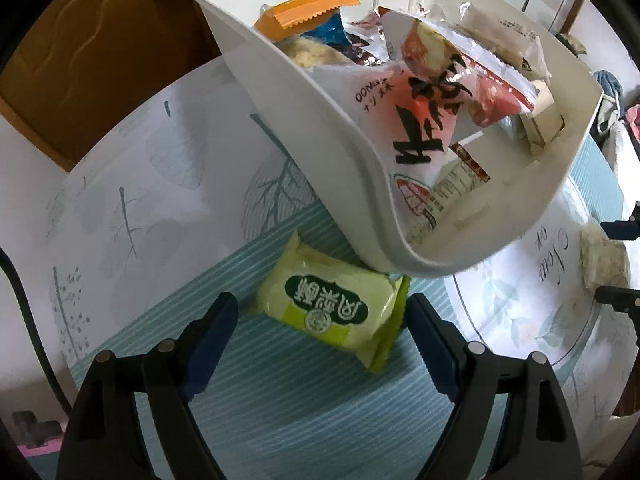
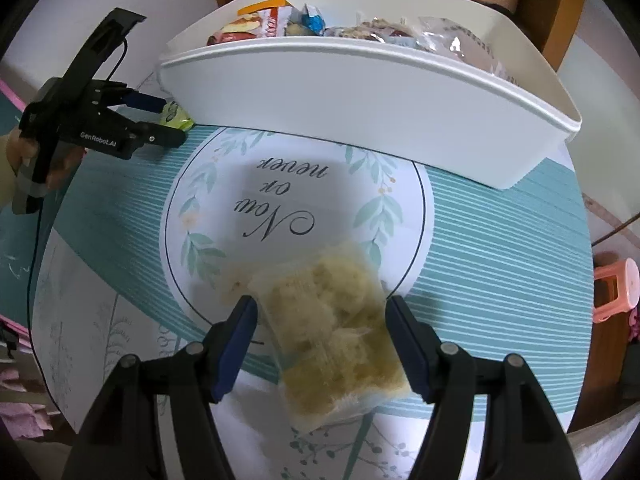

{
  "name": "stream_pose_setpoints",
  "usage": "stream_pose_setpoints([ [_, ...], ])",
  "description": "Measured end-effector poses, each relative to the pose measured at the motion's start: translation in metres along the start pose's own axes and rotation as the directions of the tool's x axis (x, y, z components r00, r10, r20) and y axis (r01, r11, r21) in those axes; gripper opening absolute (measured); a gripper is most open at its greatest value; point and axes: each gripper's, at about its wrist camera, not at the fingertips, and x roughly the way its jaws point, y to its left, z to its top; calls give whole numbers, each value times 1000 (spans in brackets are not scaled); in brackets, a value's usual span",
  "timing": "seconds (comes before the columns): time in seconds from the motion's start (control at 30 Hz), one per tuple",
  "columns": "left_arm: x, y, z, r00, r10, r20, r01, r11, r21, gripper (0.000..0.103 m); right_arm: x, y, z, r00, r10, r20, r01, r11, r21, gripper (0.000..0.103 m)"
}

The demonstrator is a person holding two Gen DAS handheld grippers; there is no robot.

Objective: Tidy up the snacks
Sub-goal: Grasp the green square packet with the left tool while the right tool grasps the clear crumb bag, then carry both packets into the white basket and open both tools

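Left wrist view: our left gripper (image 1: 320, 336) gapes wide around the green snack pack (image 1: 332, 312), right gripper (image 2: 320, 344) likewise wide over the clear pack (image 2: 332, 336), so next we probably squeeze, then drop both in the white bin (image 2: 360, 108).

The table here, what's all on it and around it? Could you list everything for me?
white bin: one, white, at the table's far side, filled with mixed snack packets
green snack packet: one, yellow-green, on the cloth against the bin's corner, between the left tool's open fingers
clear snack packet: one, see-through with pale yellow contents, on the cloth between the right tool's fingers, not gripped
tablecloth: one, teal stripes with a white "Now or never" circle, covering the table
stool: one, pink, right of the table
left tool: one, black with blue pads, open
right tool: one, black with blue pads, open
hand: one, holding the left tool
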Motion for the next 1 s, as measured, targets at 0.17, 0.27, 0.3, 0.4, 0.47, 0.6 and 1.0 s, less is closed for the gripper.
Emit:
stream_pose_setpoints([
  [0.17, 2, 3, 10, 1000, -17, 25, 17, 1000, 13, 67, 6, 0, 0, 1000, 8, -3, -8, 1000, 23, 67],
  [0.27, -1, -1, 10, 999, -1, 33, 0, 1000, 13, 59, 6, 2, 0, 1000, -1, 2, 1, 1000, 13, 67],
  [0.3, -2, -1, 9, 999, -1, 33, 1, 1000, 5, 57, 6, 2, -1, 1000, -2, 2, 2, 1000, 8, 66],
  [0.4, -2, -10, 8, 999, 12, 38, -11, 1000, -25, 56, 6, 5, 0, 1000, -17, 1, 17, 1000, -10, 59],
  [0.47, -2, -17, 6, 999, 7, 36, -5, 998, -58, 56, 8, 7, 2, 1000, -19, -1, 19, 1000, -16, 54],
  [0.6, -8, -24, -10, 999, -13, 35, 18, 991, -130, 56, 4, 4, 1, 1000, -1, 9, 1, 1000, 8, 43],
  [1.0, -77, -63, -26, 983, -105, 149, 145, 944, -295, 56, -23, -15, -1, 991, 126, 37, -130, 984, 123, 39],
])
